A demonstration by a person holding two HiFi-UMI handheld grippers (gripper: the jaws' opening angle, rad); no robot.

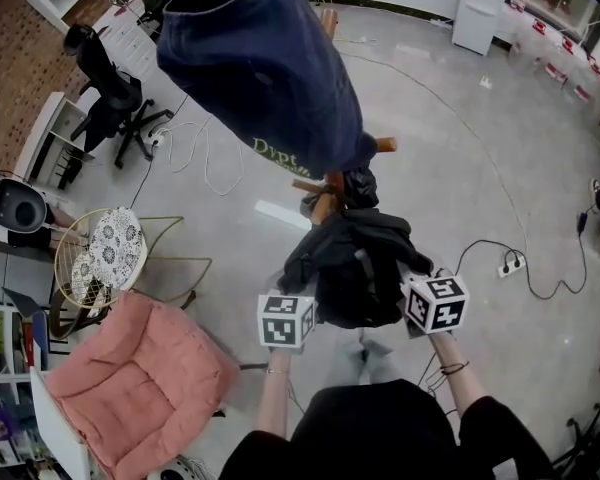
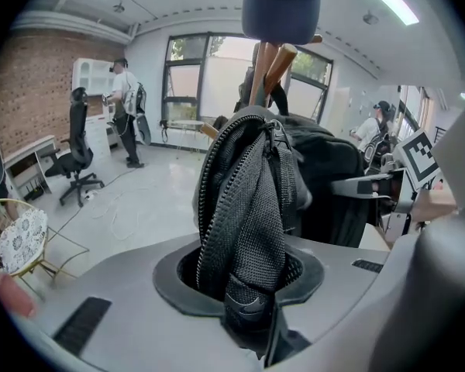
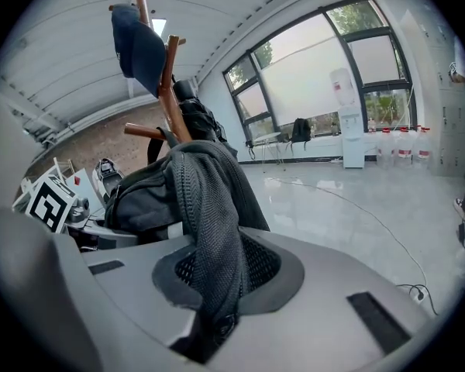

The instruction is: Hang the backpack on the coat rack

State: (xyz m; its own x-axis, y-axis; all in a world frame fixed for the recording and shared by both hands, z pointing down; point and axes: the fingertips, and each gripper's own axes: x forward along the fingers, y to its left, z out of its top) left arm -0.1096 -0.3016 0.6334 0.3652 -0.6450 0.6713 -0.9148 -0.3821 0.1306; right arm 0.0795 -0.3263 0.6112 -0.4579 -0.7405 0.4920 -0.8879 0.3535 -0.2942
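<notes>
The black backpack (image 1: 355, 268) hangs between my two grippers, just in front of the wooden coat rack (image 1: 325, 200). My left gripper (image 1: 292, 316) is shut on a mesh, zip-edged part of the backpack (image 2: 244, 208), which fills its jaws (image 2: 252, 304). My right gripper (image 1: 432, 303) is shut on a mesh strap of the backpack (image 3: 205, 208), which runs down into its jaws (image 3: 213, 304). The rack's pole (image 2: 267, 64) (image 3: 170, 84) rises right behind the bag. I cannot tell whether the bag rests on a peg (image 1: 318, 210).
A navy cap (image 1: 270, 68) sits on top of the rack, and a dark item (image 1: 360, 183) hangs on a lower peg. At the left are a pink cushioned chair (image 1: 140, 378), a gold wire chair (image 1: 105, 258) and an office chair (image 1: 115, 103). Cables and a power strip (image 1: 512, 264) lie on the floor at the right.
</notes>
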